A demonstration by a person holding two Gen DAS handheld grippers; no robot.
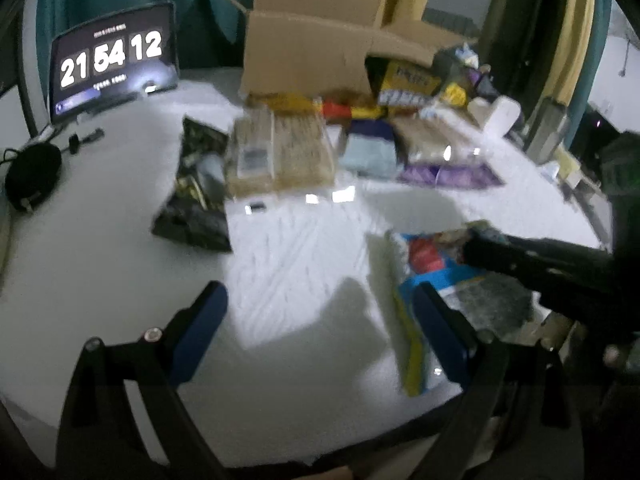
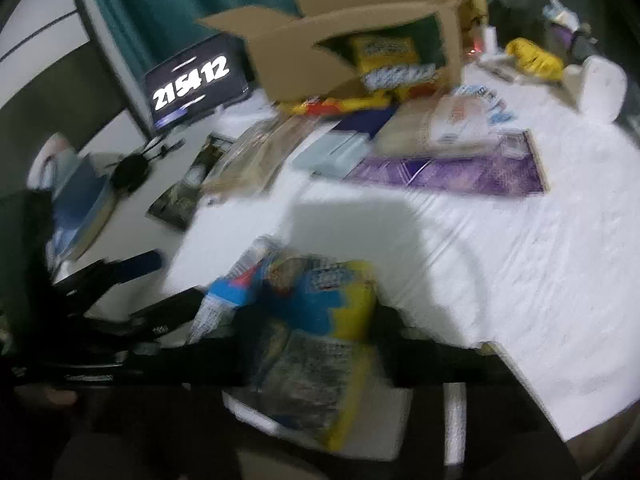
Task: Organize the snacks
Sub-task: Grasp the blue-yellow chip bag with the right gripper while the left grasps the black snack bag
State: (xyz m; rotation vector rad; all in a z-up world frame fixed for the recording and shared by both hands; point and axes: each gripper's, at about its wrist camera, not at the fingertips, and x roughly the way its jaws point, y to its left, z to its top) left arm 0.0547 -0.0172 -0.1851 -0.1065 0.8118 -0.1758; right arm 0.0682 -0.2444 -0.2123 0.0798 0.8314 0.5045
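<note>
A crinkled plastic snack bag in blue and yellow (image 2: 320,312) is seen on the near part of the table covered with a white, lightly ribbed cloth (image 2: 500,264), well in front of the open brown cardboard box (image 2: 352,36). The bag is flat and long; in the left wrist view its long axis runs from the near table edge away toward the box, and a yellow band lies along one long side. A red patch is printed near its far end. The right gripper (image 2: 308,320) is closed on this bag, the black fingers pressing both sides. The left gripper (image 1: 320,316), with smooth blue pads (image 1: 200,328), is spread wide and nothing is held between them; it hangs above bare cloth, just beside the bag.
</note>
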